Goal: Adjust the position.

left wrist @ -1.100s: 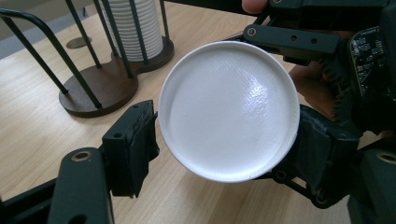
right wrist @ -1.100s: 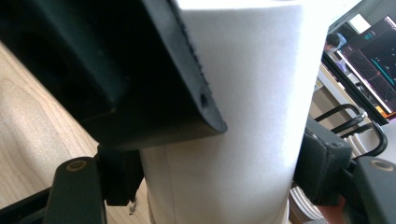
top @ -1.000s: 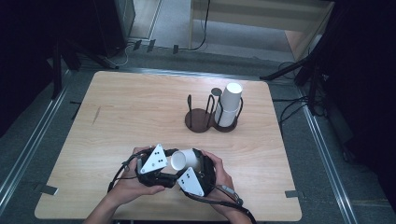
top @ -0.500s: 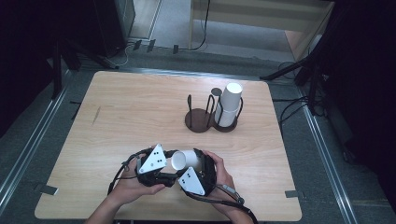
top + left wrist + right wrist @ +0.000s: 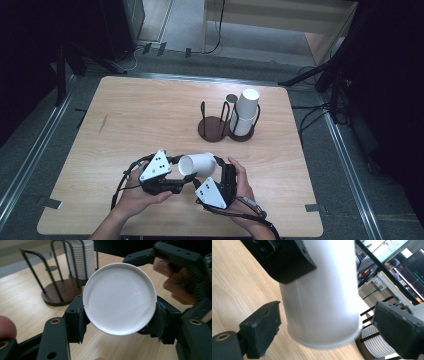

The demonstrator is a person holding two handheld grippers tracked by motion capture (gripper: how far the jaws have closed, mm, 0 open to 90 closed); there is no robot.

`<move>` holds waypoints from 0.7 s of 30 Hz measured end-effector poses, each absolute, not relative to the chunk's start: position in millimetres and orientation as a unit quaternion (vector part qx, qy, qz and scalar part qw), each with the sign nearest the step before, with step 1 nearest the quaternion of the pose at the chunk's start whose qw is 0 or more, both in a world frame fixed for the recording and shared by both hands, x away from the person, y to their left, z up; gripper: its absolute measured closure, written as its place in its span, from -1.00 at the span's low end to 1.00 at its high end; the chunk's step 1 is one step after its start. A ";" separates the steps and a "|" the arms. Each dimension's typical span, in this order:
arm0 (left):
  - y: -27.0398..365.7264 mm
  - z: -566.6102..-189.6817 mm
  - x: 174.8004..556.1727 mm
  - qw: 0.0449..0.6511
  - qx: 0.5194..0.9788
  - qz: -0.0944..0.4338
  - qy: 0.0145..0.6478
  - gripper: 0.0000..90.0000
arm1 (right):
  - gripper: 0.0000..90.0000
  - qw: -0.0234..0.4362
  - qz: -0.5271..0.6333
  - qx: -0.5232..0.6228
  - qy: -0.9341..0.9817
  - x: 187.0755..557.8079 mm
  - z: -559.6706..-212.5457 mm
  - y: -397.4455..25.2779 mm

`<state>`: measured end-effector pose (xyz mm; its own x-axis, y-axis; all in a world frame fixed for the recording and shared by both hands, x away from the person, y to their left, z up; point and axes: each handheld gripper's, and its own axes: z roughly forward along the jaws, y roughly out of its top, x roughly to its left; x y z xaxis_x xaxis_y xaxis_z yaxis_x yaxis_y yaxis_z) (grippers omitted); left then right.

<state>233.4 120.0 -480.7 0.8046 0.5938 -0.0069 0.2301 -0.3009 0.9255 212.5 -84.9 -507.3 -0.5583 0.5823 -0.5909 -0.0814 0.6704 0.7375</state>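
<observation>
A white paper cup (image 5: 197, 165) lies sideways above the table's near edge, between both hands. My left gripper (image 5: 181, 176) is shut on it. In the left gripper view the cup's round base (image 5: 120, 298) faces the camera, and the left gripper (image 5: 120, 316) presses a pad against each side. My right gripper (image 5: 220, 170) stands open around the same cup. In the right gripper view the cup's wall (image 5: 322, 297) hangs between the two pads of the right gripper (image 5: 329, 325), apart from both.
A dark wire cup rack (image 5: 212, 127) stands at the table's middle right, with a stack of white cups (image 5: 245, 117) in its right bay. The stack (image 5: 80, 260) and rack base (image 5: 56, 293) sit behind the held cup. The wooden table (image 5: 140, 115) spreads left of the rack.
</observation>
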 end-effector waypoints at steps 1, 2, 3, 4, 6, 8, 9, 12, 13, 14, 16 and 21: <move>121.5 -481.1 234.2 0.533 0.784 0.177 0.265 -0.17 | -0.87 0.443 0.378 0.161 0.797 212.5 -506.0 -85.5; 124.9 -481.5 235.4 0.540 0.775 0.184 0.272 -0.17 | -0.88 0.444 0.380 0.163 0.795 212.7 -504.5 -86.4; 126.7 -481.3 235.8 0.544 0.770 0.188 0.275 -0.17 | -0.88 0.445 0.384 0.166 0.792 212.6 -503.7 -86.9; 126.7 -481.3 235.8 0.544 0.770 0.188 0.275 -0.17 | -0.88 0.445 0.385 0.168 0.791 212.3 -502.9 -87.4; 129.7 -480.4 236.1 0.550 0.761 0.195 0.282 -0.17 | -0.89 0.448 0.388 0.166 0.788 212.7 -502.3 -87.8; 133.1 -479.3 236.6 0.555 0.754 0.202 0.287 -0.17 | -0.89 0.448 0.388 0.170 0.787 212.6 -501.1 -88.2; 136.4 -478.3 237.4 0.559 0.745 0.211 0.295 -0.17 | -0.90 0.447 0.391 0.175 0.785 212.3 -500.4 -88.2; 139.6 -477.4 238.8 0.562 0.738 0.215 0.304 -0.17 | -0.90 0.446 0.396 0.179 0.782 212.4 -499.5 -88.1; 141.9 -476.8 239.4 0.564 0.734 0.219 0.308 -0.17 | -0.90 0.448 0.397 0.180 0.780 212.5 -498.9 -88.3; 143.2 -476.4 239.3 0.564 0.733 0.221 0.310 -0.17 | -0.90 0.446 0.402 0.188 0.778 212.2 -498.4 -88.0; 146.0 -476.0 239.8 0.567 0.727 0.224 0.315 -0.17 | -0.90 0.441 0.410 0.197 0.774 212.2 -498.1 -87.4; 152.7 -479.1 242.7 0.575 0.712 0.226 0.334 -0.17 | -0.90 0.422 0.427 0.225 0.767 211.6 -497.0 -85.8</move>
